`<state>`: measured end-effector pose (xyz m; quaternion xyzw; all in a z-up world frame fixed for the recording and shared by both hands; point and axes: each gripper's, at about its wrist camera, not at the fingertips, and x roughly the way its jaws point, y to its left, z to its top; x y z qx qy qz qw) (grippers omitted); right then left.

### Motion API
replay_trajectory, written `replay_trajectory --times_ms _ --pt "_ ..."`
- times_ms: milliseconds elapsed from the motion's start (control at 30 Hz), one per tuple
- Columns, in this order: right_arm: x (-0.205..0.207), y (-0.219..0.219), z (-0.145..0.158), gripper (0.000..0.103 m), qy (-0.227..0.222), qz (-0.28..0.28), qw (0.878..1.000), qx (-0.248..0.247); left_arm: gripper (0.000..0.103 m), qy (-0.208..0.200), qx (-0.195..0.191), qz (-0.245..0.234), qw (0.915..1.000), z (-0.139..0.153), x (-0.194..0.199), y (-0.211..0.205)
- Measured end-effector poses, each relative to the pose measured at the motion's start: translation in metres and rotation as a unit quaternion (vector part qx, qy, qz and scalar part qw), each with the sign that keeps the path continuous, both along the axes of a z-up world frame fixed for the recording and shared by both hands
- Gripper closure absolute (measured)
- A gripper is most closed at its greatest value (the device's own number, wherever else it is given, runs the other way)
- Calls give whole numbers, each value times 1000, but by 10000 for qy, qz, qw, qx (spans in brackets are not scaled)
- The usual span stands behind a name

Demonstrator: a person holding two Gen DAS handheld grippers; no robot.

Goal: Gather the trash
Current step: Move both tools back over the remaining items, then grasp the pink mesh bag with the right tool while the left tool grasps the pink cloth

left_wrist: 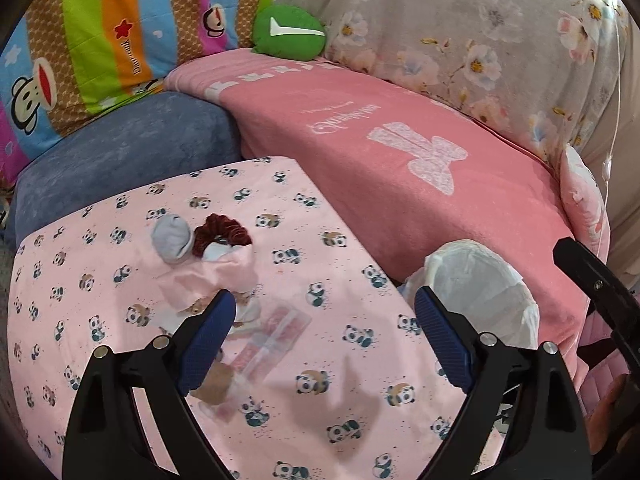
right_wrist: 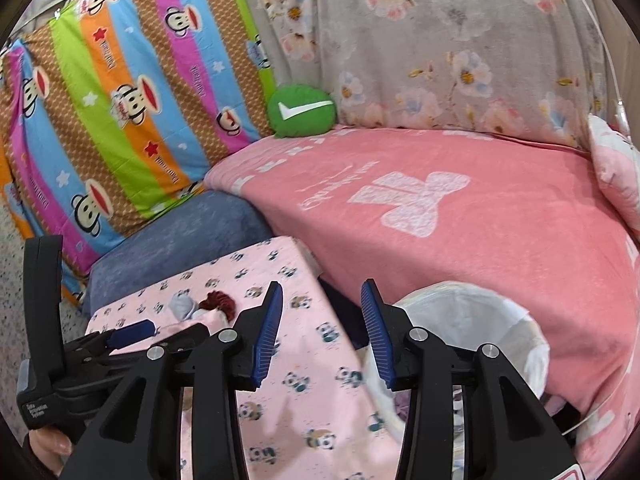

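On the pink panda-print table cloth [left_wrist: 120, 280] lie a clear plastic wrapper with pink print [left_wrist: 272, 340], a brown paper scrap [left_wrist: 216, 388] and a crumpled pale pink piece [left_wrist: 224, 276]. My left gripper [left_wrist: 324, 300] hangs open over them, holding nothing, its left pad just above the wrapper's edge. A grey balled sock [left_wrist: 172, 240] and a dark red scrunchie [left_wrist: 224, 232] sit farther back. A bin with a white liner [left_wrist: 480, 292] stands right of the table. My right gripper [right_wrist: 322, 288] is open and empty, between the table's right edge and the bin [right_wrist: 472, 320].
A pink blanket [left_wrist: 400, 184] covers the sofa seat behind the table and bin. A blue cushion [left_wrist: 132, 152], a striped monkey-print quilt [right_wrist: 120, 100], a green round pillow [left_wrist: 290, 36] and a floral cover [right_wrist: 440, 40] stand at the back. A hand [right_wrist: 48, 446] holds the left tool.
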<state>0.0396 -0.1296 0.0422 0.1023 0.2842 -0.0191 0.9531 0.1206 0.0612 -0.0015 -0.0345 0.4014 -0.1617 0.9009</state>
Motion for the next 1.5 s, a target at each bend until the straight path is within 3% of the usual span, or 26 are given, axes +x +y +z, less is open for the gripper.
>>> replay_trajectory --times_ms 367,733,933,1033,1067,1167,1233,1333,1500 --pt "34 75 -63 61 673 551 9961 144 16 264 122 519 9982 -34 25 78" --pt "79 118 -139 61 1470 774 9857 264 19 448 95 289 9985 -67 66 96" --pt "102 125 -168 61 1758 764 9809 330 41 670 -7 15 9977 -83 85 93" --pt "111 128 -180 61 1885 768 9785 336 66 777 -116 -183 9967 -87 88 93" --pt "113 129 -185 61 1946 789 9771 337 79 824 -162 -221 9962 -88 88 94" --pt "115 130 -189 67 1932 803 9774 296 96 859 -337 -257 9954 -87 86 97" --pt "116 133 -191 81 1952 867 9767 228 98 839 -407 -247 9953 -83 84 98" --pt "117 133 -189 87 1948 891 9765 226 99 728 -416 -249 9962 -71 79 96" --pt "110 129 -170 88 1764 904 9796 335 100 458 -411 -300 9977 -41 72 86"
